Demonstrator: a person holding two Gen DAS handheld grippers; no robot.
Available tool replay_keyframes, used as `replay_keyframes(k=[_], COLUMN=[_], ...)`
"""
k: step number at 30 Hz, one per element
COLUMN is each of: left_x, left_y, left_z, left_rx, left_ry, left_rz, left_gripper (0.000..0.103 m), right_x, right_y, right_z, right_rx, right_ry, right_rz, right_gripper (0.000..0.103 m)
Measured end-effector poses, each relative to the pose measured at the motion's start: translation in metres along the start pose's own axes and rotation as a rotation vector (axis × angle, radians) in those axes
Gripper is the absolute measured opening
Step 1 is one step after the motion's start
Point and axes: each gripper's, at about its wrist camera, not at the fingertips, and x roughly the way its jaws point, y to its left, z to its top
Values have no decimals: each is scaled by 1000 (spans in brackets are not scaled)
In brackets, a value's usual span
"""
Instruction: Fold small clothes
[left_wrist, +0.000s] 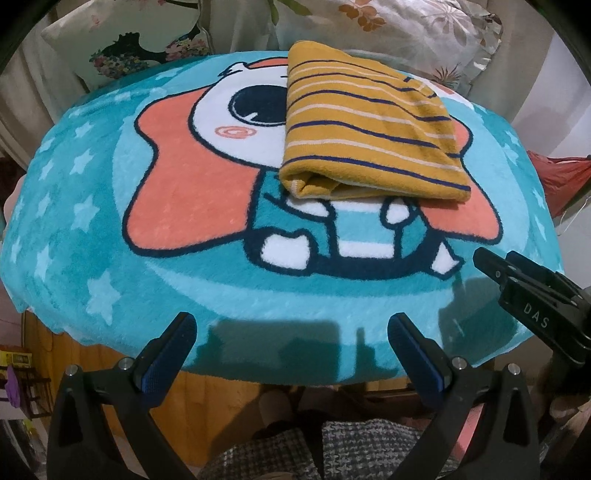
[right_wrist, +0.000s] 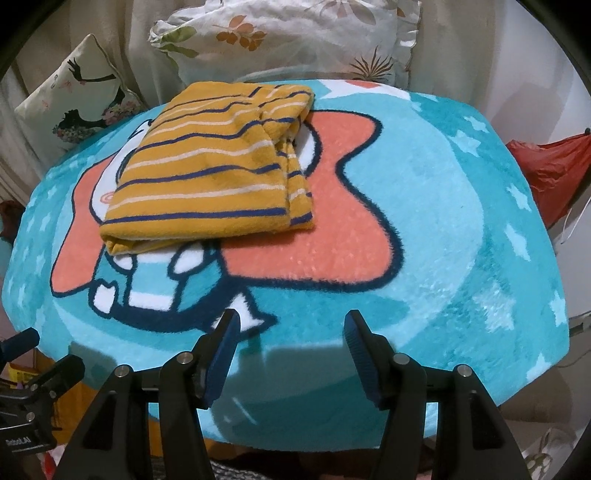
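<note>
A small mustard-yellow garment with navy and white stripes (left_wrist: 369, 136) lies folded into a thick rectangle on a round teal cartoon mat (left_wrist: 110, 236). It also shows in the right wrist view (right_wrist: 210, 173), left of centre on the mat (right_wrist: 443, 221). My left gripper (left_wrist: 291, 328) is open and empty, held above the mat's near edge, well short of the garment. My right gripper (right_wrist: 291, 328) is open and empty, also at the near edge. In the left wrist view the right gripper (left_wrist: 491, 266) shows from the side at lower right.
Floral cushions (left_wrist: 417, 33) and a printed pillow (right_wrist: 74, 99) stand behind the mat. A red cloth (right_wrist: 554, 166) hangs at the right. The left gripper's body (right_wrist: 33, 365) shows at lower left of the right wrist view. A wooden floor (left_wrist: 92, 354) lies below.
</note>
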Motion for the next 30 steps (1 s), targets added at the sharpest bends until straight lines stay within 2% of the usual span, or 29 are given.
replay_keyframes(k=[15, 23, 30], left_x=[8, 14, 16], left_y=[2, 3, 0], left_z=[3, 5, 9], left_rx=[-41, -66, -74], left_ry=[28, 45, 49], left_rz=[-1, 2, 15], left_gripper=[103, 103, 103], right_x=[1, 1, -3], right_y=[7, 10, 17], right_z=[0, 1, 0], right_rx=[-48, -96, -170], right_ry=[-4, -7, -31], right_rz=[-12, -69, -154], right_gripper=[64, 64, 64])
